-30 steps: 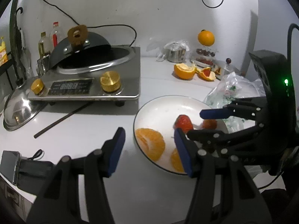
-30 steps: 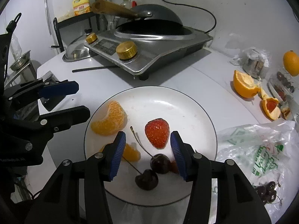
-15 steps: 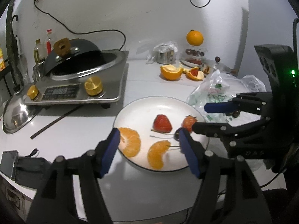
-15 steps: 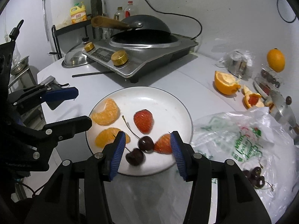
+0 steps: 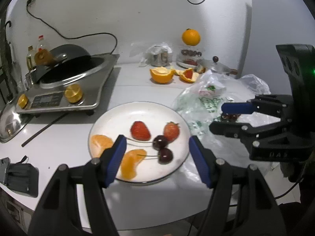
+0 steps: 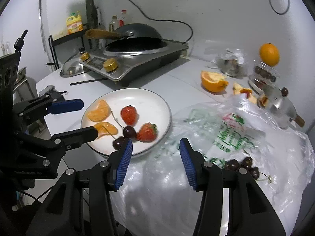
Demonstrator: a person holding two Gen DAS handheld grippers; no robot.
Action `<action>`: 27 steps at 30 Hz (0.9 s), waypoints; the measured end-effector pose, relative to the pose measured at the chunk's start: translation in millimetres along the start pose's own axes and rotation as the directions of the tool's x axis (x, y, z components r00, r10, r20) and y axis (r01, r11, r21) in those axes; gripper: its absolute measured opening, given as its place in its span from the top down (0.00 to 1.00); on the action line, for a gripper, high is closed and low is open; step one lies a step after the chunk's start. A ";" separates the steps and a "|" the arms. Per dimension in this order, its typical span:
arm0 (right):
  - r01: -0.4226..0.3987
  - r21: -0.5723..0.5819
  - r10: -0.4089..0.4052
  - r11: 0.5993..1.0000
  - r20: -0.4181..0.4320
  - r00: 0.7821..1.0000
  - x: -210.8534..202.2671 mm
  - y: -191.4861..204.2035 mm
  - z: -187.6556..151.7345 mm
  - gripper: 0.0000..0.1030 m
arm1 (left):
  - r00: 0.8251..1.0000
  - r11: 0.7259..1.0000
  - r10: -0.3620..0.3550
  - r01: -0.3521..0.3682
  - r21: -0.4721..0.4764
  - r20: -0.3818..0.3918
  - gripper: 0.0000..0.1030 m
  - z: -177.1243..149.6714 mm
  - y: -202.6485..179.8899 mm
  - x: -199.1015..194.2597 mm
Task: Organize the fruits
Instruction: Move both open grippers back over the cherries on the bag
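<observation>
White plate (image 5: 110, 122) sits mid-counter w/ two orange segments (image 5: 100, 143), two strawberries (image 5: 140, 130) & two dark cherries (image 5: 165, 155) on it, stems lying across toward the segments. Just right of it, touching the rim, a crumpled clear plastic bag (image 6: 226, 137) w/ green print; more loose cherries (image 6: 244, 165) lie on the bag near the right tongs. Behind the plate: induction cooker (image 5: 65, 90) w/ a black wok (image 6: 135, 34) on top, a steel lid (image 5: 9, 122) at its left, a thin dark stick (image 5: 45, 129) on the counter. Far back: peeled orange halves (image 5: 162, 74), a whole orange (image 5: 191, 37) on a stacked container, a small steel pot (image 6: 279, 104).

Left gripper (image 5: 155, 157) hangs over the plate's near edge, fingers spread wide, nothing btwn them. Right gripper (image 6: 154, 157) is over the bag's left part, just past the plate rim, also released & empty.

Vs. 1 s ago: right tongs were over the plate, pads either side of a cherry; now they've shifted off to the bag. Both cameras have backed away, so the whole plate shows. Fruit on the plate hasn't moved.
</observation>
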State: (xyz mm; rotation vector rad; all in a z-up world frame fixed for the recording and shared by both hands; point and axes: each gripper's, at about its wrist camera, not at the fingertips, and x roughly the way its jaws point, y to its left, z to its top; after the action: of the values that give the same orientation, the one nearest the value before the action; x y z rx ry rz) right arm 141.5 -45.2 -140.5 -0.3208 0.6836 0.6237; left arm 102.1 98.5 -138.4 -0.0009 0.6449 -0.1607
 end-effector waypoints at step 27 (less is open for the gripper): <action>0.061 0.150 -0.064 0.987 0.013 0.998 -27.4 -98.5 -53.5 0.49 | 0.997 0.992 -0.048 0.055 0.113 -0.064 0.35 17.0 -84.2 35.3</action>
State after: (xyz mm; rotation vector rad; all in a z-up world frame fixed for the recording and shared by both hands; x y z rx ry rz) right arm 161.0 -158.1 -154.1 -0.1960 0.6966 0.5118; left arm 127.6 9.3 -141.6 0.0982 0.6959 -0.2484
